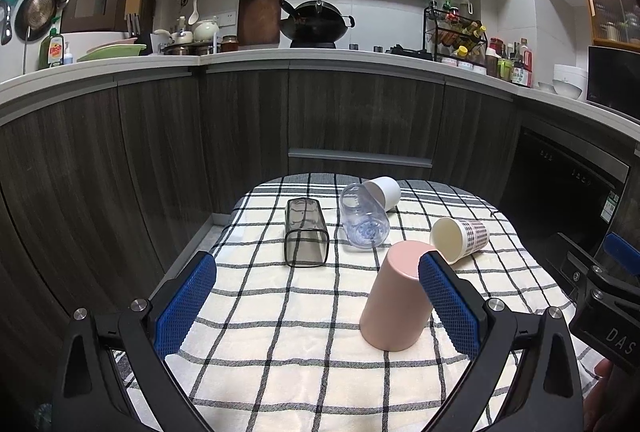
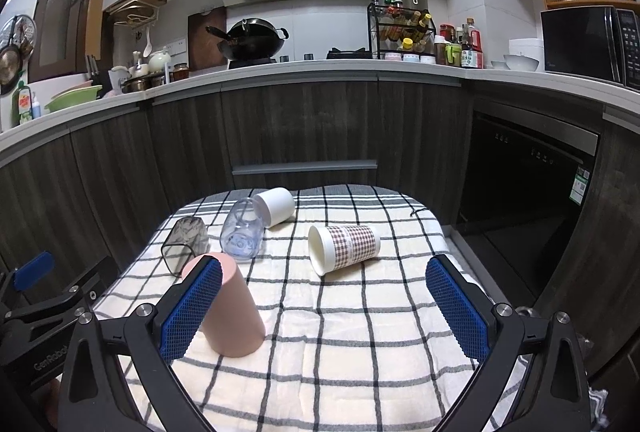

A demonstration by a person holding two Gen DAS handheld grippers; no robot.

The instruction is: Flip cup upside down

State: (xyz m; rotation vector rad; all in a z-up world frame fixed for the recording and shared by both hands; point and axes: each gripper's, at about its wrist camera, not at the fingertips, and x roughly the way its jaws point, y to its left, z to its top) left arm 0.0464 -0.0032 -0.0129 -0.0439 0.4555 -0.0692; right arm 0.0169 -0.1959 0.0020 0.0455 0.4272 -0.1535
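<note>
Left tongs wide (pink cup beside)

Left wrist camera sits low behind the left gripper, looking forward between its spread blue pads across the checked cloth toward the kitchen counter, with the pink cup close in on its right. Right wrist camera rides just beside it to the right, behind the right gripper, facing the same way, so that pink cup lands on its left. Both views share the cloth, the scattered cups, the wok and the counter, and each catches the other gripper at its edge.
</note>
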